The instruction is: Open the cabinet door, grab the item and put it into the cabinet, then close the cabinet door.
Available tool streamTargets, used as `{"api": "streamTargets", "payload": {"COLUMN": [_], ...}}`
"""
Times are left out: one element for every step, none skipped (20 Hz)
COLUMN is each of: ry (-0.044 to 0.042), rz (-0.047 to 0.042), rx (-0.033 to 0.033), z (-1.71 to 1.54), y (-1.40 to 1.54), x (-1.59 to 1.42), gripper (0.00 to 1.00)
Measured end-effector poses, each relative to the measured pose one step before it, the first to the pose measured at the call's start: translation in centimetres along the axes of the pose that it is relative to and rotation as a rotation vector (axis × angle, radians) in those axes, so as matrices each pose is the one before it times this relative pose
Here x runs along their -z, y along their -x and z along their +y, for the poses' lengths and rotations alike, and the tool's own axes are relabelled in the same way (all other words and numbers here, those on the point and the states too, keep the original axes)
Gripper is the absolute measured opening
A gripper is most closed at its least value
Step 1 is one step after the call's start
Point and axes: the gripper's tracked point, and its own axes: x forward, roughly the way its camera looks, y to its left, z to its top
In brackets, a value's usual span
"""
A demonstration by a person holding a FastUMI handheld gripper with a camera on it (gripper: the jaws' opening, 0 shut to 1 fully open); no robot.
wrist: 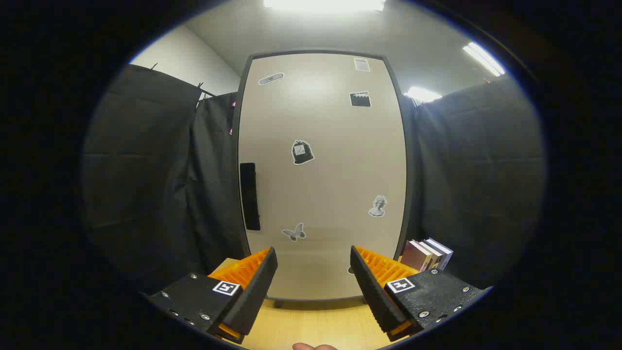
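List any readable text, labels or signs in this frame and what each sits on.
No text reads clearly.
Cabinet door, shut: stickers, one with small print near the top, too small to read; the others are pictures.
Books right of the cabinet: spines too small to read.
Gripper, open, empty, short of the door: a square coded marker on each finger mount, a pattern, no words.

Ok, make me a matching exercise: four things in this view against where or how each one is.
1. cabinet door
2. door handle
3. books
4. tool

a. open, holding nothing
b. shut
c. standing beside the cabinet, beyond one finger
d. dark vertical bar along the door's edge

Pairs: 1-b, 2-d, 3-c, 4-a
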Motion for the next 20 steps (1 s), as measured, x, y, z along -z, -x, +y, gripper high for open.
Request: {"api": "streamTargets", "payload": {"ry": [-0.00227, -0.00591, -0.00489, -0.00049, 0.00284, 0.00252, -0.00555, -0.00779, 0.00204, 0.00999, 0.00676, 0.00284, 0.00018, -0.00139, -0.00085, -0.00091, 0.00024, 0.00135, 0.0024, 0.00156], "rz": [0.0049, 0.00478, 0.00431, 0.00081, -0.00241, 0.00196, 0.00221, -0.00289, -0.00577, -0.00397, -0.00043, 0.00037, -0.00129, -0.00158, -0.00125, -0.00053, 0.00265, 0.0028, 0.00235, 0.00081], "rx": [-0.00074, -0.00081, -0.00241, -0.00217, 0.00165, 0.0007, -0.0061, -0.00312, 0.00112, 0.00082, -0.00159, -0.00103, -0.00022, -0.00003, 0.00115, -0.00051, -0.00148, -0.00152, 0.00008, -0.00208], "z": [-0.046, -0.025, 0.006, -0.023, -0.129, -0.067, 0.116, 0.113, -0.064, -0.051, 0.064, 0.07, 0.01, 0.039, -0.033, 0.011, 0.057, 0.038, 0.014, 0.089], "y": [-0.114, -0.061, -0.184, -0.054, -0.146, -0.042, -0.074, -0.092, -0.088, -0.126, -0.007, 0.007, -0.013, 0.032, -0.049, -0.053, -0.042, -0.007, -0.058, -0.017], "x": [0.103, 0.085, 0.037, -0.079, -0.111, -0.095, -0.032, -0.234, -0.255, -0.166, 0.05, -0.012, -0.025, -0.117, -0.072, -0.01, 0.012, 0.096, 0.047, -0.01], "gripper": [0.94, 0.94, 0.94, 0.94, 0.94, 0.94, 0.94, 0.94, 0.94, 0.94, 0.94, 0.94, 0.94, 0.94, 0.94, 0.94, 0.94, 0.94, 0.94, 0.94]}}
